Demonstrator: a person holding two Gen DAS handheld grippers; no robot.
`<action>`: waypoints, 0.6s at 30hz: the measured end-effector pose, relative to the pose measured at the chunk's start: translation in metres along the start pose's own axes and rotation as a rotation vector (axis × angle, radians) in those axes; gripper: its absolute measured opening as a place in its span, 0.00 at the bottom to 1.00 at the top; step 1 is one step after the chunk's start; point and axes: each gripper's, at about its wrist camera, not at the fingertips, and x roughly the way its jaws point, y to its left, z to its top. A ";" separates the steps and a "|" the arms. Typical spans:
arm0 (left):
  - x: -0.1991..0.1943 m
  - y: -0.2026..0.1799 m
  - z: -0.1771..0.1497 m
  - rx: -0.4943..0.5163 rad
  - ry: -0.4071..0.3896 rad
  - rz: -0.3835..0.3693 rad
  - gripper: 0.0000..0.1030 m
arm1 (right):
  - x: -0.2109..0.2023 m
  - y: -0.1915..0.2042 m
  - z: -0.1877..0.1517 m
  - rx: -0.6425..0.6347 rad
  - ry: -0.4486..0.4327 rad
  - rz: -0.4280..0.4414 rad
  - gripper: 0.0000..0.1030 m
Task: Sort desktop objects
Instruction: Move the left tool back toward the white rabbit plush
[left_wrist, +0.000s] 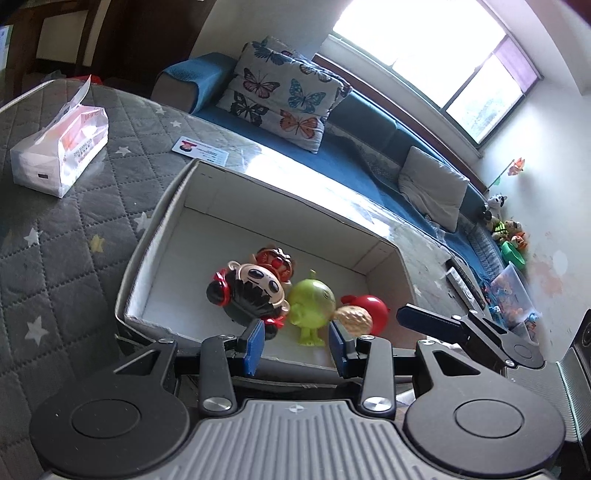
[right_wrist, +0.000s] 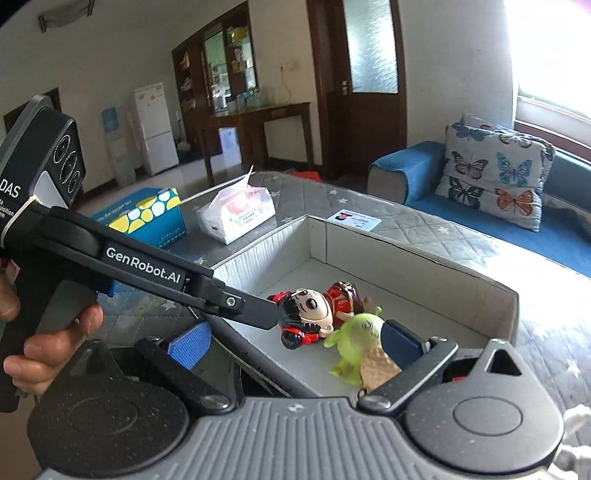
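A: Toys lie in a shallow white box (left_wrist: 173, 236) on the quilted grey table (left_wrist: 55, 229); a black-haired doll (left_wrist: 245, 291), a green alien figure (left_wrist: 312, 306), a walnut (left_wrist: 352, 320) and a red round toy (left_wrist: 373, 308), all clustered at its near end.

B: And the claws?

A: The left gripper (left_wrist: 297, 349) stands open and holds nothing; the doll and the alien lie just beyond its blue pads (left_wrist: 255, 343); the right gripper (right_wrist: 291, 347) is spread wide, also empty, and the alien sits just left of its right-hand finger, the walnut below that finger.

B: Any writing?

A: "GenRobot.AI" in white on the left gripper's black arm, seen from the right wrist; "DAS" on its body; a hand (right_wrist: 44, 343) grips its handle; print on the tissue pack (right_wrist: 236, 214), the blue dotted box (right_wrist: 147, 218) and the card (right_wrist: 358, 221) at the far side is too small to read.
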 end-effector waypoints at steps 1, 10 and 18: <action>-0.001 -0.002 -0.003 0.008 -0.001 -0.001 0.39 | -0.004 0.001 -0.003 0.008 -0.009 -0.003 0.97; -0.011 -0.024 -0.035 0.050 0.004 -0.011 0.39 | -0.039 0.011 -0.032 0.045 -0.055 -0.042 0.97; -0.010 -0.038 -0.059 0.067 0.020 -0.015 0.39 | -0.060 0.016 -0.063 0.090 -0.062 -0.070 0.97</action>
